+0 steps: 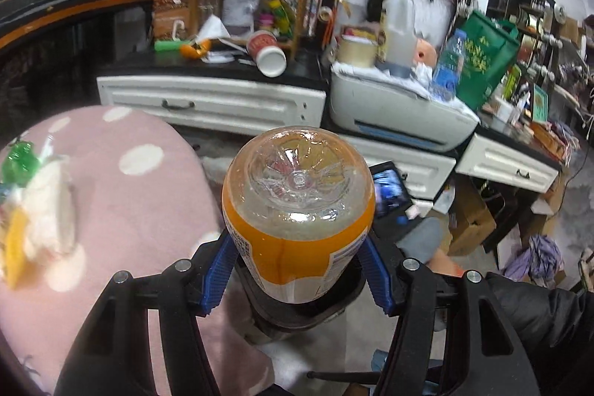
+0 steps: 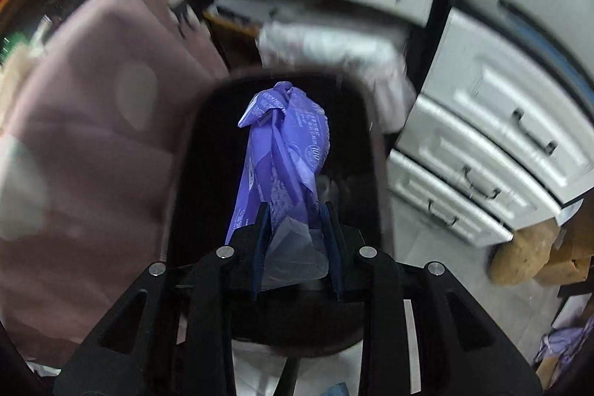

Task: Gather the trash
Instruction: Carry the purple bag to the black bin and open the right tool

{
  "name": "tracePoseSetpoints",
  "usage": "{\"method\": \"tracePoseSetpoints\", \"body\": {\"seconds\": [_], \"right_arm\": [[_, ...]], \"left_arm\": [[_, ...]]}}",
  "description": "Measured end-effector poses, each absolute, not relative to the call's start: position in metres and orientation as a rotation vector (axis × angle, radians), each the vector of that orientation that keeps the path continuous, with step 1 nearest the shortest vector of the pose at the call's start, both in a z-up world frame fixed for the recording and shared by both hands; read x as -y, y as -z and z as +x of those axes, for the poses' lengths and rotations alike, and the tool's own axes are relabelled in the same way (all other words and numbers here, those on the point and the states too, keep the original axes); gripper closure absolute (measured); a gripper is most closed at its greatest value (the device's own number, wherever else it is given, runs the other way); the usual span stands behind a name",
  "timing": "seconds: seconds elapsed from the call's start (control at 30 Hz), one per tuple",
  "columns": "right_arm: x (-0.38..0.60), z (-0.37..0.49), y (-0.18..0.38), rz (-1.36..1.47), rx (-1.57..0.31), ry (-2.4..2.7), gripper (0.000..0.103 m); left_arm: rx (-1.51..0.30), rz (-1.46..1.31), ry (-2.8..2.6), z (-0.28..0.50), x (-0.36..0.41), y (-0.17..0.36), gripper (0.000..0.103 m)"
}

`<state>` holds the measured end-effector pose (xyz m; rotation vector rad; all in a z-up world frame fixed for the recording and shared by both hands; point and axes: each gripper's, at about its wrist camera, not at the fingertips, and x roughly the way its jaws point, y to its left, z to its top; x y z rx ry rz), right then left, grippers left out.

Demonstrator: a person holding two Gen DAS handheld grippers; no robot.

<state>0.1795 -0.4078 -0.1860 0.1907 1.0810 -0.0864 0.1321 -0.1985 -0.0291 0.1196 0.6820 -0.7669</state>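
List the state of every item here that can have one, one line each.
left tool: shut on the plastic bottle.
plastic bottle: held, base toward the camera, looks empty.
right tool: shut on the purple bag.
purple bag: crumpled, hanging over the black bin.
black bin: open-topped.
paper cup: tipped on its side on the counter.
white drawers: closed.

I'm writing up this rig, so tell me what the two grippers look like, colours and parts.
Both are black plastic frames with triangular cut-outs and round silver bolts. The left gripper has bright blue ribbed pads; the right gripper has darker blue ones. A dark sleeve shows beside the left one.
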Motion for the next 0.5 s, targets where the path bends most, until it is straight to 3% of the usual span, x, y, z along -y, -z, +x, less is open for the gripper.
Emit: {"method": "tracePoseSetpoints", "body": {"seconds": [0.07, 0.3, 0.5], "right_arm": [[0.410, 0.180, 0.207, 0.195, -1.107, 0.091, 0.073], [0.415, 0.171, 0.227, 0.230, -1.116, 0.109, 0.044], [0.439, 0.157, 0.195, 0.259, -1.017, 0.175, 0.038]], "left_arm": [[-0.701, 0.132, 0.766, 0.132, 0.204, 0.037, 0.042], [-0.757, 0.171, 0.757, 0.137, 0.218, 0.061, 0.042], [-0.779, 0.189, 0.771, 0.143, 0.233, 0.068, 0.042]]}}
